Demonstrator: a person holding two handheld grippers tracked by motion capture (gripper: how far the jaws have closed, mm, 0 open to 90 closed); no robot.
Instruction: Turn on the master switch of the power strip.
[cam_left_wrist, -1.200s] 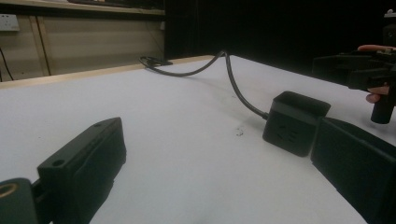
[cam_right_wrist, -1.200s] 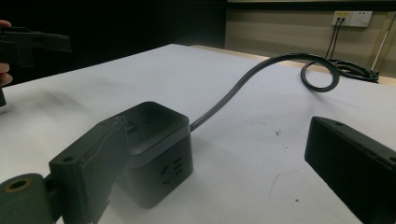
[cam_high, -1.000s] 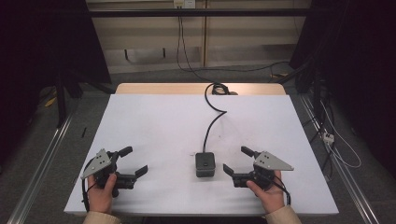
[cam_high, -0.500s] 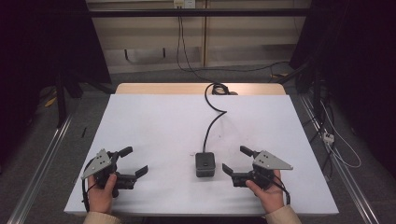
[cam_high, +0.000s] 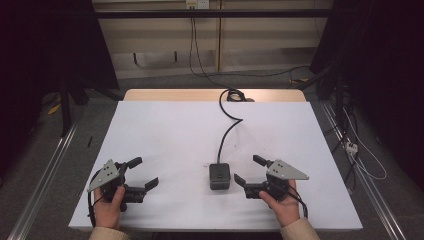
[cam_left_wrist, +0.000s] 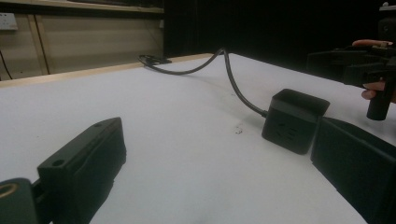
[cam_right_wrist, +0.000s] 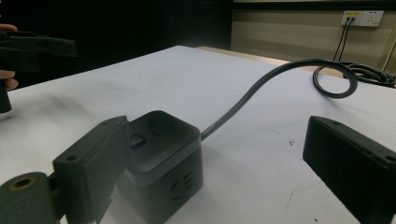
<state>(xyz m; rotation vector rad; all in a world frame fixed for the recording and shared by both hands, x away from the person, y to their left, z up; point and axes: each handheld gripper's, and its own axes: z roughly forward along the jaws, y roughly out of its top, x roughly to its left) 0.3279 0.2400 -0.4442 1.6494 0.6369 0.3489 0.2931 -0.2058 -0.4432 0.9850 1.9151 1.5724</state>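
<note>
High view: power cube near worktop's front edge, between left gripper and right gripper, fingers of both spread, empty. Risk: stiff cable twisting cube out of off-centre grasp.

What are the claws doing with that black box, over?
Left claw open, apart from the box. Right claw open, close beside black power cube, not gripping. Cube upright on white table, cord trailing away. Nothing in the way.
</note>
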